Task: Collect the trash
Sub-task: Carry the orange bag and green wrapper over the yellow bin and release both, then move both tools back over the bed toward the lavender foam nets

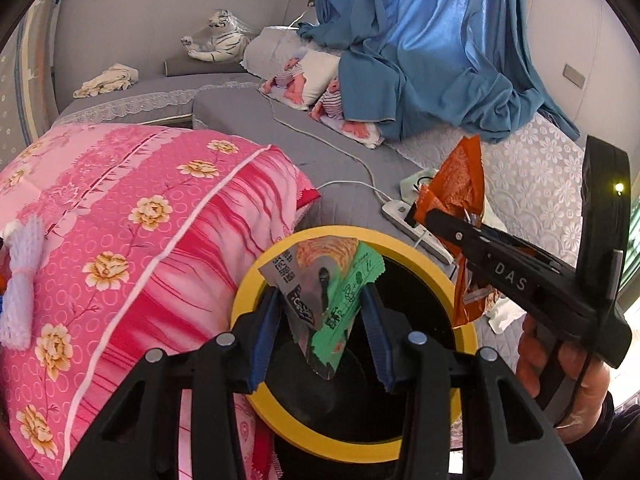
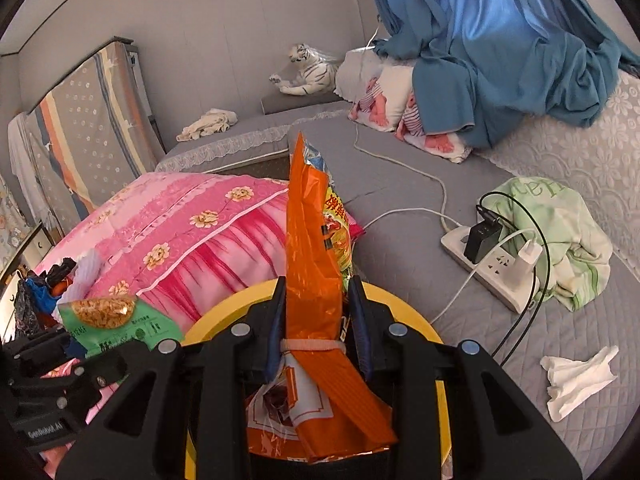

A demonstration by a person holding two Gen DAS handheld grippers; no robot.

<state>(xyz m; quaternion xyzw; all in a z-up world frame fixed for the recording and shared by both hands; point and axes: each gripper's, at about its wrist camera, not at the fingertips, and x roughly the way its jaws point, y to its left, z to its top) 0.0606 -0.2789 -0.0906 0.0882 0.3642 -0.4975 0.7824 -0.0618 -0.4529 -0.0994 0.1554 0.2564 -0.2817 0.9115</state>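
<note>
My left gripper [image 1: 322,308] is over the yellow-rimmed black bin [image 1: 468,340]. A green snack wrapper [image 1: 320,300] hangs between its blue pads, which stand a little apart from it at the tips. My right gripper [image 2: 316,312] is shut on an orange snack bag [image 2: 316,248] and holds it upright over the same bin [image 2: 404,300]. The right gripper and orange bag also show in the left wrist view [image 1: 460,184]. The green wrapper shows at the left of the right wrist view [image 2: 108,320]. A crumpled white tissue [image 2: 576,376] lies on the grey bed.
A pink floral quilt [image 1: 120,240] lies left of the bin. A white power strip [image 2: 492,264] with chargers and cables sits on the grey bed beside a green cloth [image 2: 560,220]. A blue curtain [image 1: 420,40], baby-print pillows [image 1: 304,80] and a toy tiger [image 1: 220,36] are further back.
</note>
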